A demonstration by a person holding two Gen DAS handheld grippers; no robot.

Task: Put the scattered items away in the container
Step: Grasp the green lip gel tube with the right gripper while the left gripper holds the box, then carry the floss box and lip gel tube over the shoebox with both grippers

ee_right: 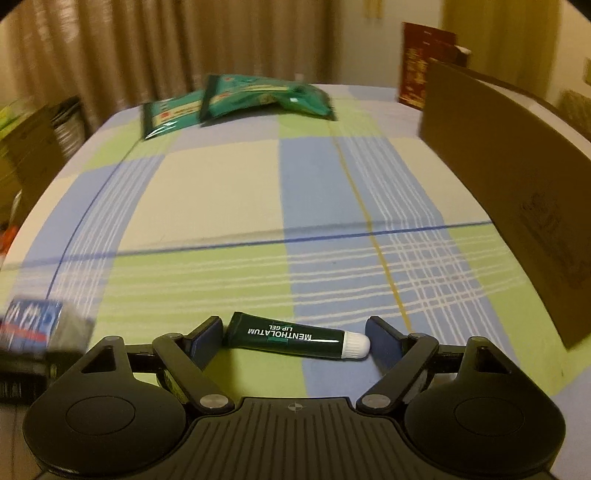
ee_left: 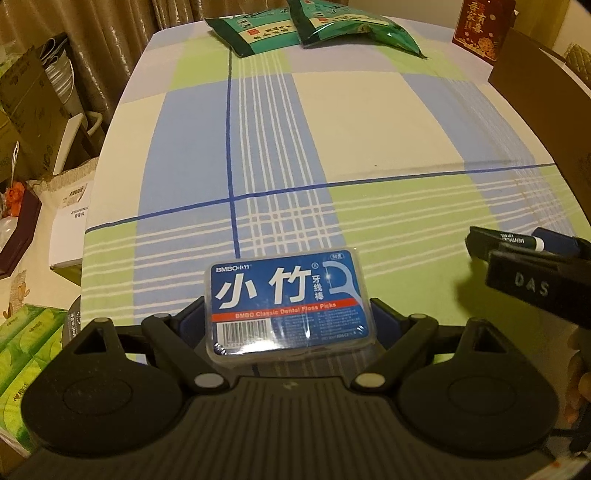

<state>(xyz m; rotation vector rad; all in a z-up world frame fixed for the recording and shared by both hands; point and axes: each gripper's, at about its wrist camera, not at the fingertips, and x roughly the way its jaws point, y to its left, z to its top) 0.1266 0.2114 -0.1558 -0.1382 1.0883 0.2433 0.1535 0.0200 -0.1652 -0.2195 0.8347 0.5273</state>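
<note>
So the left hand-held gripper (ee_left: 291, 314) has the blue dental floss pick box (ee_left: 290, 301) sitting right between its two fingers, label facing up, the blue pads (ee_left: 384, 314) pressed against the box's left and right sides, so it looks clamped on it. The box sits low over the checked cloth of the desk (ee_left: 332, 147), near the front edge; I can't tell whether it's touching the cloth or lifted a bit. Over on the right, the right hand-held gripper (ee_right: 293, 338) is spread fairly wide with the green Menthol lip gel tube (ee_right: 295, 336) lying crosswise in the gap, white cap (ee_right: 356, 344) pointing toward the right finger and the flat crimped end toward the left one. The pads (ee_right: 207, 338) sit just beside each end of the tube, the cap end looks almost touching, but whether they're actually gripping it I can't tell. The tube lies flat on the green-and-blue part of the cloth. From the left camera you can see that same tube (ee_left: 517, 240) off to the right with the other gripper around it. The brown cardboard box (ee_right: 509, 184) stands along the right side of the desk, well apart from both items. Two green packets (ee_left: 314, 27) lie at the far end, overlapping each other, and a red box (ee_left: 480, 29) stands in the far right corner.
</note>
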